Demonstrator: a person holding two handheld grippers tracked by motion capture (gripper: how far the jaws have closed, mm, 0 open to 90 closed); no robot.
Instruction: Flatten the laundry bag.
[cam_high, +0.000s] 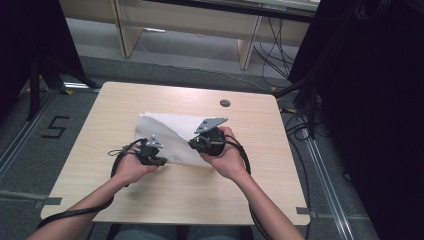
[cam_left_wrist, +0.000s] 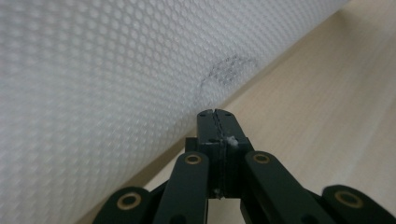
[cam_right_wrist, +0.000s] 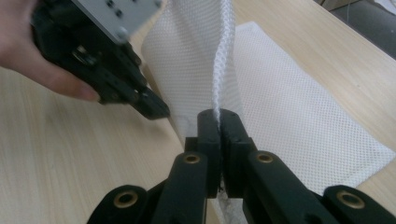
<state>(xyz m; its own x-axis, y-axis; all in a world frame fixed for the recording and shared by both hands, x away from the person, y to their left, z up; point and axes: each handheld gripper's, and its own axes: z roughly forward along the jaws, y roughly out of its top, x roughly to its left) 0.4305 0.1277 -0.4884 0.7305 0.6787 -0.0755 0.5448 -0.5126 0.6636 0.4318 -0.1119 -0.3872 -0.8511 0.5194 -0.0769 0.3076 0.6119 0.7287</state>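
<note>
forearms come in from the bottom edge of the high view, nearest the camera, and reach up over the wooden table (cam_high: 165, 210).

at about 9 o'clock from the table's middle, the left hand (cam_high: 131, 169) holds the left gripper (cam_high: 159, 161), its black cable (cam_high: 116, 159) looping off toward 8 o'clock. the gripper's nose points toward 3 o'clock and sits at the near edge of the white mesh cloth (cam_high: 167, 134). in the left gripper view the jaws stand pressed together with no gap, tips right at the lower border of the cloth; a shred of white shows at the seam between them, but whether they pinch the mesh itself cannot be told. the mesh rises as a taut, slanted sheet above the tips, with a faint grey ring mark just at 12 o'clock from them.

the cloth lies at the table's centre, spread flat toward 11 o'clock, with its near part lifted off the wood between the two grippers.

at about 3 o'clock from the cloth's near edge, the right hand (cam_high: 227, 161) holds the right gripper (cam_high: 193, 145), grey three-cornered plate (cam_high: 210, 124) on top. in the right gripper view its jaws are clamped on a bunched, twisted fold of the cloth (cam_right_wrist: 224, 56), which stands straight up from the tips toward 12 o'clock; the left gripper (cam_right_wrist: 156, 108) sits at 10 o'clock from them.

a small dark round grommet (cam_high: 225, 103) is set in the table at 1 o'clock, well apart from the cloth.
</note>
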